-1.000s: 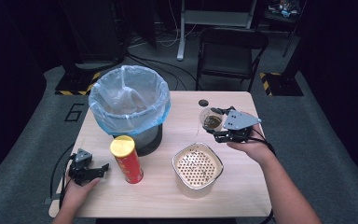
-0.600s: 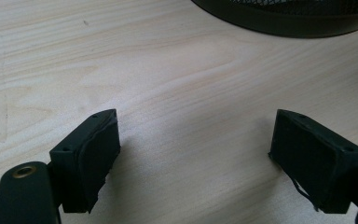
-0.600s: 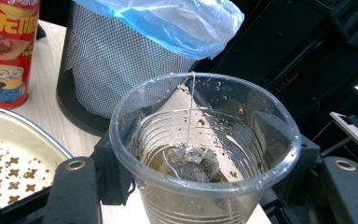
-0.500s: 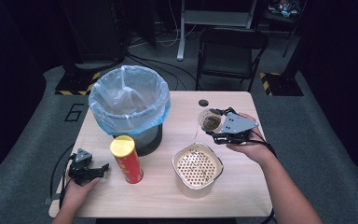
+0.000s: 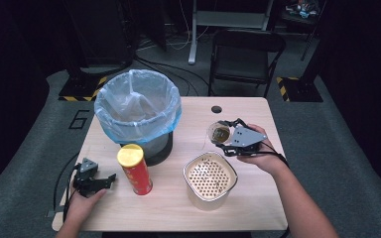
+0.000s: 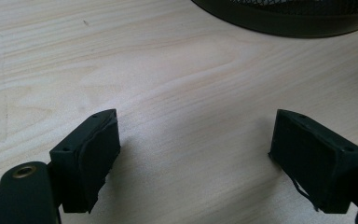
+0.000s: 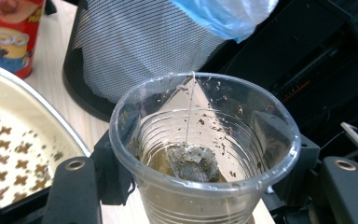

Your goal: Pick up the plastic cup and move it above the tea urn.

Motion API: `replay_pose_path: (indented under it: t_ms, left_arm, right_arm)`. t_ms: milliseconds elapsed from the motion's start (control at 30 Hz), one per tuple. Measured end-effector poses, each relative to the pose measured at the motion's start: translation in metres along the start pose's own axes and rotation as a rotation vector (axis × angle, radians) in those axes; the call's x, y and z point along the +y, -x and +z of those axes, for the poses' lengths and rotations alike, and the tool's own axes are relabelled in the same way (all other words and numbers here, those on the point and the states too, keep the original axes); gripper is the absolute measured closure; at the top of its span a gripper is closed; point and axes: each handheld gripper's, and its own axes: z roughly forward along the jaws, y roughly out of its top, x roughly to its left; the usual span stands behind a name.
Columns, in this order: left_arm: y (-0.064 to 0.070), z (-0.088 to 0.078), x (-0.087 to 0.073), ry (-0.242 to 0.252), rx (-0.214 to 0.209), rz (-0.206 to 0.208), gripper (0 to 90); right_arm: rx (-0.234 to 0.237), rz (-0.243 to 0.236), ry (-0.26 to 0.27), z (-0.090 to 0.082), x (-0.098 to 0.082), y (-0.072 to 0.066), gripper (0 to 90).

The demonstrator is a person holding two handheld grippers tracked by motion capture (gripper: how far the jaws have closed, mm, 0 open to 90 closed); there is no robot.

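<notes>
A clear plastic cup (image 7: 200,158) with a wet tea bag and tea flecks inside sits between the jaws of my right gripper (image 7: 200,186), which is shut on it. In the high view this cup (image 5: 220,133) is held upright at the table's right side, just behind the cream strainer pot (image 5: 211,179), with my right gripper (image 5: 228,141) on it. My left gripper (image 5: 110,179) rests near the table's front left corner, left of the red chip can (image 5: 135,169). Its jaws stand open over bare wood (image 6: 196,154) with nothing between them.
A black mesh bin with a blue bag (image 5: 138,106) stands at the back left; its mesh wall (image 7: 140,46) is close behind the cup. A small dark hole (image 5: 216,109) marks the tabletop's far side. A folding chair (image 5: 245,54) stands beyond the table.
My right gripper has sunk a little with the cup, coming nearer the tabletop beside the strainer pot. My left gripper has stayed put.
</notes>
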Motion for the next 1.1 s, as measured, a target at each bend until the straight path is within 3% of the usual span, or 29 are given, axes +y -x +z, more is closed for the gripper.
replay_pose_path:
  t_ms: [200,433,600,667,700,767,833,867,933,967,1000,1067,1100]
  left_arm:
    - [0.0,0.0,0.0,0.003,0.003,0.002,15.2]
    - [0.0,0.0,0.0,0.003,0.003,0.002,15.2]
    - [0.0,0.0,0.0,0.003,0.002,0.002,15.2]
    - [0.0,0.0,0.0,0.003,0.002,0.002,15.2]
    - [0.0,0.0,0.0,0.003,0.002,0.002,15.2]
    - [0.0,0.0,0.0,0.003,0.002,0.002,15.2]
    - [0.0,0.0,0.0,0.003,0.002,0.002,15.2]
    - [0.0,0.0,0.0,0.003,0.002,0.002,15.2]
    - [0.0,0.0,0.0,0.003,0.002,0.002,15.2]
    - [0.0,0.0,0.0,0.002,0.003,0.006,15.2]
    - [0.0,0.0,0.0,0.002,0.002,0.002,15.2]
    - [0.0,0.0,0.0,0.003,0.002,0.002,15.2]
    - [0.0,0.0,0.0,0.002,0.005,0.006,15.2]
  right_arm:
    - [0.0,-0.087,-0.015,-0.004,-0.003,-0.011,34.5]
    - [-0.007,-0.295,-0.083,-0.007,0.005,-0.036,34.6]
    - [-0.066,-0.52,-0.122,-0.008,0.015,-0.056,34.6]
    - [-0.107,-0.662,-0.153,-0.009,0.02,-0.066,34.6]
    - [-0.108,-0.705,-0.165,-0.008,0.021,-0.068,34.6]
    - [-0.132,-0.836,-0.205,-0.006,0.021,-0.076,34.5]
    - [-0.134,-0.91,-0.239,-0.004,0.021,-0.08,34.5]
    - [-0.158,-0.976,-0.254,-0.003,0.02,-0.083,34.5]
    - [-0.173,-1.036,-0.268,-0.002,0.019,-0.087,34.5]
    - [-0.202,-1.141,-0.289,-0.002,0.02,-0.09,34.4]
    - [-0.202,-1.141,-0.289,-0.002,0.02,-0.09,34.4]
    - [-0.217,-1.224,-0.292,-0.003,0.021,-0.095,34.4]
    - [-0.223,-1.242,-0.285,-0.003,0.022,-0.097,34.3]
